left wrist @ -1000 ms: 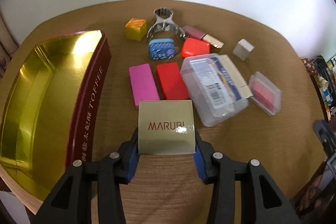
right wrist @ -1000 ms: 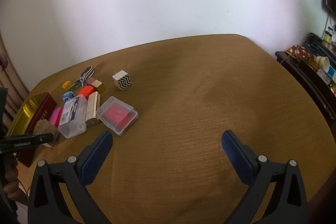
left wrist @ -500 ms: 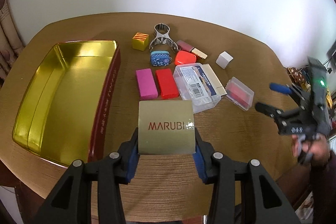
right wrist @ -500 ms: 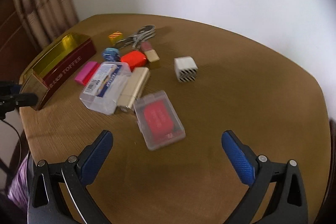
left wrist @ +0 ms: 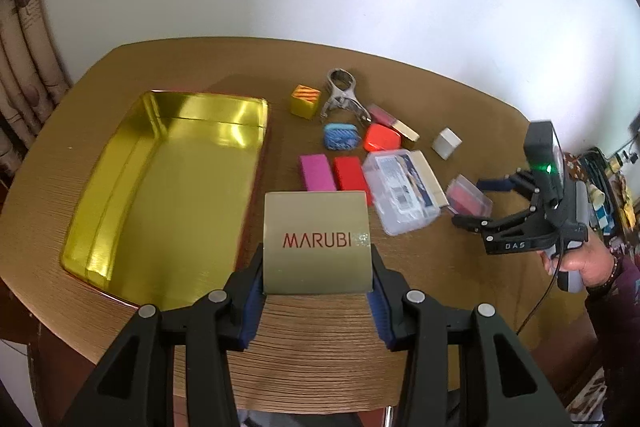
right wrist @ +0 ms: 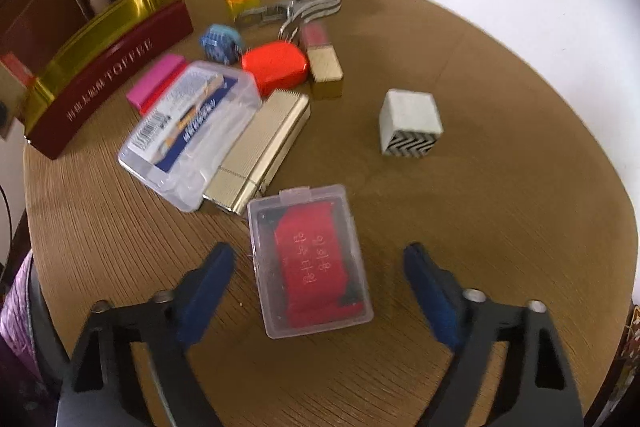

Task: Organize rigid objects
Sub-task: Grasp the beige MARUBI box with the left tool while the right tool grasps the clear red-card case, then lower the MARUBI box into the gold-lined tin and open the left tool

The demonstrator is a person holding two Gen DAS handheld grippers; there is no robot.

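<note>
Gripping a gold MARUBI box (left wrist: 316, 239) between both fingers, the left gripper (left wrist: 316, 291) carries it clear of the counter (left wrist: 420, 267). An open gold tin (left wrist: 160, 179) lies just left of the fingers; the remaining clutter sits ahead and right of them. Risk: the glossy box faces could slide out of the pads if tilted over the tin. Box underside hidden; near counter edge cut off by the gripper body.

Right wrist view: the right gripper (right wrist: 316, 267) is closing, fingers either side of a clear case with a red insert (right wrist: 308, 263), pads not yet touching. Left finger looks closer to the case than the right. Risk: an uneven close may spin the case or push it into the ribbed gold box (right wrist: 260, 151) just ahead-left. Motion blur softens edges; the insert's lettering is unreadable.
</note>
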